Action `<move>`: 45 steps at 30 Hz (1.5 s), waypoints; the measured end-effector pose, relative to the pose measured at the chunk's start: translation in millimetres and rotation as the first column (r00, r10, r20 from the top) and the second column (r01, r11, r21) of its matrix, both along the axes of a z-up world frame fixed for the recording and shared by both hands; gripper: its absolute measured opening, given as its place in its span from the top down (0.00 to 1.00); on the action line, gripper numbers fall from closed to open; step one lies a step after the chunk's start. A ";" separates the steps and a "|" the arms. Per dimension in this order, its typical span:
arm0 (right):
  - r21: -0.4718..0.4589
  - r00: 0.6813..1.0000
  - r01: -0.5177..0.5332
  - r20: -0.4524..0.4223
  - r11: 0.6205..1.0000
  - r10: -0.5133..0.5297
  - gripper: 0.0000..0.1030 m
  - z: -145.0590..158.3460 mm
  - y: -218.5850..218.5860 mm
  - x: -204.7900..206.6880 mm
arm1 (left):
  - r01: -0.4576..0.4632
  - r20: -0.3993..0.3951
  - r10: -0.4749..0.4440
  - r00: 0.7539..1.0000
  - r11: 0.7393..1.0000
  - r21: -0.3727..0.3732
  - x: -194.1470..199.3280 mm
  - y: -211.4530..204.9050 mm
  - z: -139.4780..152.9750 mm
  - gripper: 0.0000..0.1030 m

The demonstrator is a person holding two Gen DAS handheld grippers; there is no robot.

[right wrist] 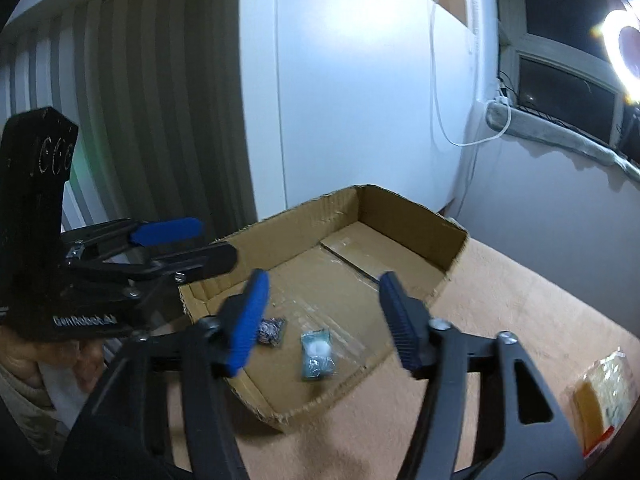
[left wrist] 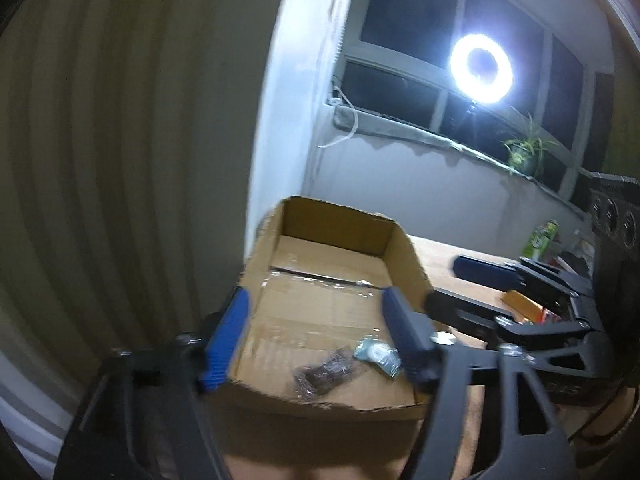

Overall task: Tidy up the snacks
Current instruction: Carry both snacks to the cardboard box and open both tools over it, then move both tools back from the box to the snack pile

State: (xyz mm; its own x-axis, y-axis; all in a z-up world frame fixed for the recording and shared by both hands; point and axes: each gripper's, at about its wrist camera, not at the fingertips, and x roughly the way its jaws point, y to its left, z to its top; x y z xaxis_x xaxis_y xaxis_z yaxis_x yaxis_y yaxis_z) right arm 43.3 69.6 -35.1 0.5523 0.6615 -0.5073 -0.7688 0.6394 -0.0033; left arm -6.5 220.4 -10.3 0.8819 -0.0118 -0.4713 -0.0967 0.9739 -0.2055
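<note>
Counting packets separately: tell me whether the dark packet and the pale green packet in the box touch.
Apart. The right wrist view shows bare cardboard between the dark packet and the pale green packet.

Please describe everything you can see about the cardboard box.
The box is brown corrugated cardboard, open on top, shallow, with torn, ragged rims. Clear tape runs along its floor seam. It stands upright on the beige table, near the white wall. Two small packets lie on its floor by the near wall: a dark packet and a teal packet. Neither claw touches it.
</note>
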 end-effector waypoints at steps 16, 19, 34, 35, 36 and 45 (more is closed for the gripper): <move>0.027 0.990 0.118 0.070 0.993 -0.120 0.23 6.4 -47.1 -41.4 | -0.001 0.021 0.000 1.000 1.000 0.013 -12.2 -13.9 14.4 0.25; 0.031 0.986 0.145 0.079 0.989 -0.147 0.22 6.3 -59.4 -49.0 | 0.026 0.011 -0.026 1.000 0.999 0.024 -8.5 -24.9 15.8 0.25; 0.018 0.939 0.339 0.056 0.941 -0.339 0.16 -9.7 -170.7 -73.3 | 0.220 -0.015 -0.220 0.975 0.973 0.065 3.1 -110.2 22.0 0.24; 0.016 0.932 0.358 0.050 0.933 -0.359 0.16 -11.5 -180.6 -73.6 | 0.230 -0.019 -0.229 0.973 0.971 0.069 4.0 -116.3 22.3 0.24; 0.014 0.926 0.373 0.048 0.928 -0.374 0.16 -13.3 -188.6 -75.1 | 0.242 -0.022 -0.241 0.970 0.967 0.073 4.9 -123.1 22.3 0.24; 0.024 0.869 0.494 0.028 0.869 -0.495 0.16 -26.4 -266.4 -81.5 | 0.365 -0.062 -0.361 0.931 0.929 0.068 6.3 -183.8 16.2 0.24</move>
State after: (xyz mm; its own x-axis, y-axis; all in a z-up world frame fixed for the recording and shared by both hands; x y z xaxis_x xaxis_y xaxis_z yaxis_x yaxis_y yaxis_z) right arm -38.1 -196.7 -61.5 0.8249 0.3055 -0.4756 -0.3518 0.9360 -0.0089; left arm -0.3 36.6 5.8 0.8006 -0.2889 -0.5250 0.2583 0.9569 -0.1327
